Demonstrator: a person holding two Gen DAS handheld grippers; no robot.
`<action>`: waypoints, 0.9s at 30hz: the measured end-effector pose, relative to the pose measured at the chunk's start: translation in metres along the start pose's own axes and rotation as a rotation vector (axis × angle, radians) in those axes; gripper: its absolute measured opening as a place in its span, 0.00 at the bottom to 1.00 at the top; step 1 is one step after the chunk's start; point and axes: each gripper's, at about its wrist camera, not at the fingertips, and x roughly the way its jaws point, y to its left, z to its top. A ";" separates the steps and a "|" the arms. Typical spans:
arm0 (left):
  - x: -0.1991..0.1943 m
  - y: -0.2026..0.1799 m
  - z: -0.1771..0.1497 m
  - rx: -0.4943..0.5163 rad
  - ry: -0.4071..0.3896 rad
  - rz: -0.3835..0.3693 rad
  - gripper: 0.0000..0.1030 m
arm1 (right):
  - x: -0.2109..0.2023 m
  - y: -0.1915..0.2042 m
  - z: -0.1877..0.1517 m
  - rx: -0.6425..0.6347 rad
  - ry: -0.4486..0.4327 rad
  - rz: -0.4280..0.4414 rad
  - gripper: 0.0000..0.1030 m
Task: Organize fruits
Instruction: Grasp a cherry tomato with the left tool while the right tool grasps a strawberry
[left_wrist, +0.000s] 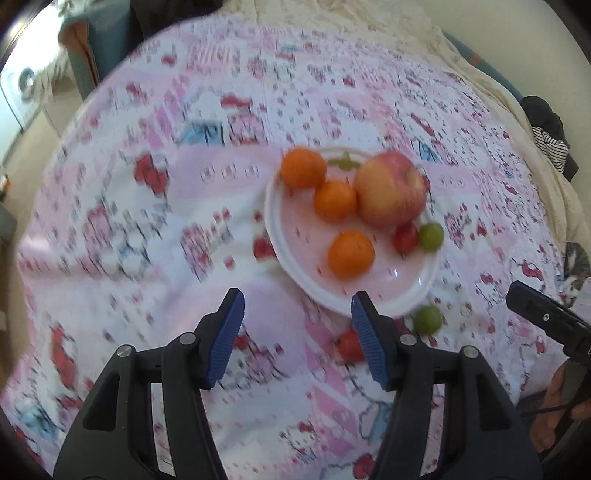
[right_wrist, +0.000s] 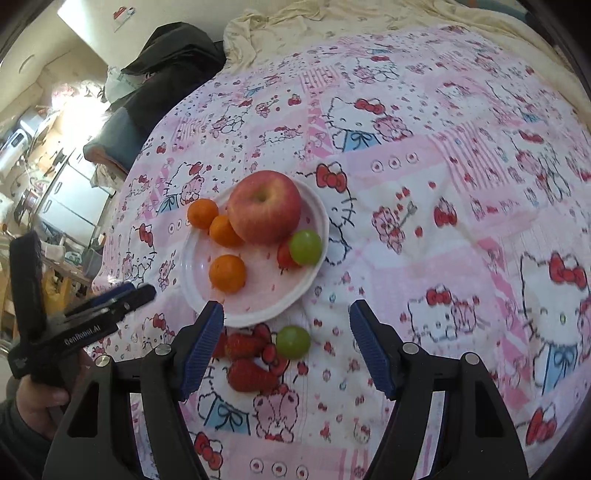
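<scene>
- Three oranges (right_wrist: 227, 273), (right_wrist: 224, 230), (right_wrist: 202, 213) lie on the white plate (right_wrist: 317, 218), together with one big red apple (right_wrist: 264, 206).
- One green grape (right_wrist: 305, 246) and one small red fruit (right_wrist: 285, 255) sit at the plate's edge, just beside the apple and touching each other.
- Off the plate, on the pink cartoon-cat bedcover (right_wrist: 443, 221), lie a second green grape (right_wrist: 293, 342) and two strawberries (right_wrist: 243, 345), (right_wrist: 251, 374), close to the plate's near rim.
- In the left wrist view the same plate (left_wrist: 280, 236) is seen blurred, with the apple (left_wrist: 389, 188) at its far right.
- The left claw (left_wrist: 297, 306) hangs above the bedcover, its blue pads apart and nothing between them; its right pad is in front of the plate's near rim.
- The right claw (right_wrist: 286, 314) also stands open and empty, over the loose grape and strawberries without touching them.
- A person's hand (right_wrist: 40, 398) holds the left claw's handle at the left edge of the right wrist view.
- Behind the bedcover there is a cream blanket (right_wrist: 295, 18) and a dark piece of clothing (right_wrist: 166, 51).
</scene>
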 end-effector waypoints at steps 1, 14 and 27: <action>0.004 0.000 -0.003 -0.014 0.020 -0.011 0.55 | -0.002 -0.002 -0.003 0.014 0.000 0.006 0.71; 0.060 -0.020 -0.022 -0.119 0.239 -0.122 0.43 | -0.002 -0.013 -0.016 0.038 0.015 -0.037 0.71; 0.040 -0.010 -0.022 -0.161 0.221 -0.138 0.26 | 0.011 -0.003 -0.018 0.003 0.051 -0.032 0.71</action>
